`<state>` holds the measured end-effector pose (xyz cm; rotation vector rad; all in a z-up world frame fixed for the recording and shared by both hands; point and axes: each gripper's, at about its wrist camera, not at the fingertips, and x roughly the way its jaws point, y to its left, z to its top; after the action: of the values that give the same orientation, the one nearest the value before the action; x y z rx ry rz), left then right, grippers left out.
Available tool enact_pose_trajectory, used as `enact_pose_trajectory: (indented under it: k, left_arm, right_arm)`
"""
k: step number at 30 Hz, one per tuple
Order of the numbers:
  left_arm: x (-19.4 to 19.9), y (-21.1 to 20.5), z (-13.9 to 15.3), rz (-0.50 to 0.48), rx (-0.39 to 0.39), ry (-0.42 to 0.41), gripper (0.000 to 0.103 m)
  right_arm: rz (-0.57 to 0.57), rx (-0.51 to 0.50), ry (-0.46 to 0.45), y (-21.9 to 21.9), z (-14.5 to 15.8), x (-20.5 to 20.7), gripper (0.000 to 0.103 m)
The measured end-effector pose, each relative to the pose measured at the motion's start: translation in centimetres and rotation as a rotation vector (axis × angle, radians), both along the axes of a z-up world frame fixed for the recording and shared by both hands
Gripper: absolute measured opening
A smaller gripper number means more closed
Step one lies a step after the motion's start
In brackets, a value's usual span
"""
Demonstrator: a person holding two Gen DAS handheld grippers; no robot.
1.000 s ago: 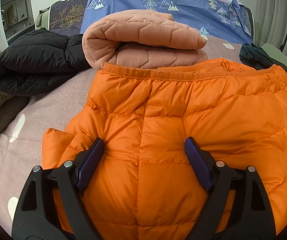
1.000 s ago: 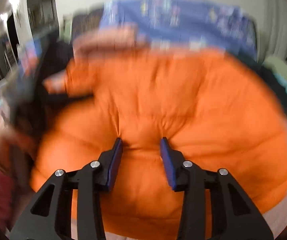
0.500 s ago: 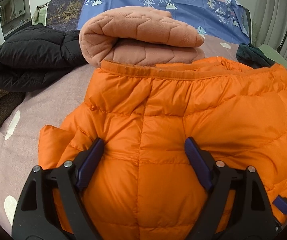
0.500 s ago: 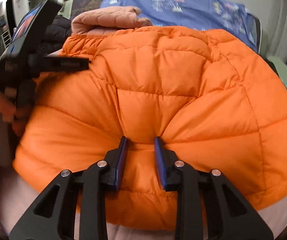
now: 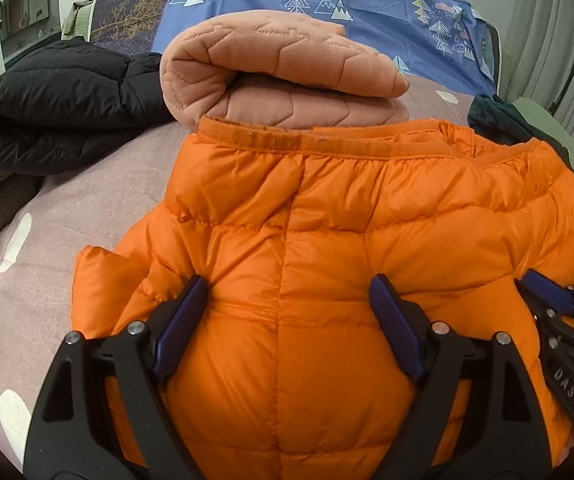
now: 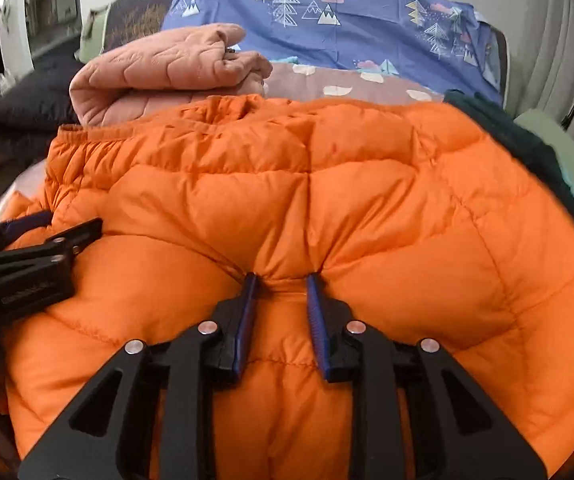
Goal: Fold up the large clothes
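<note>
An orange puffer jacket [image 5: 327, 208] lies spread on the bed, its hem band towards the far side. My left gripper [image 5: 289, 304] stands wide open, its fingers pressed down into the jacket's near left part with padding bulging between them. In the right wrist view it shows at the left edge as the left gripper [image 6: 63, 226]. My right gripper [image 6: 281, 284] is shut on a pinched fold of the jacket [image 6: 327, 200] near its front edge. Its tip also appears at the right edge of the left wrist view as the right gripper [image 5: 543, 292].
A folded salmon quilted garment [image 5: 279, 68] lies just beyond the jacket. A black puffer [image 5: 59, 100] lies at the far left and dark green clothes [image 5: 499, 116] at the far right. A blue tree-print sheet [image 6: 347, 12] covers the back of the mauve bedspread [image 5: 67, 208].
The right gripper narrowed onto a fold of the jacket and slid left towards the left gripper, coming into the left wrist view. The left gripper stayed put.
</note>
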<state>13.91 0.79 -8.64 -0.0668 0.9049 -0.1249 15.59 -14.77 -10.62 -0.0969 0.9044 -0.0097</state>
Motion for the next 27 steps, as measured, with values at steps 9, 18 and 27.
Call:
enact_pose_trajectory:
  k: [9,18,27]
  left_arm:
    - [-0.3,0.3,0.0,-0.003,-0.004,-0.008,0.085]
    - [-0.4,0.7,0.2,-0.006,-0.038,-0.004,0.085]
    - [-1.1,2.3,1.1,-0.012,-0.110,0.004,0.084]
  right_arm:
    - [-0.005,0.129,-0.092,-1.6,5.6,2.8,0.027]
    - [-0.041,0.122,0.004,-2.4,-1.2,7.0,0.029]
    - [-0.043,0.236,-0.067,-3.0,2.9,2.7,0.032]
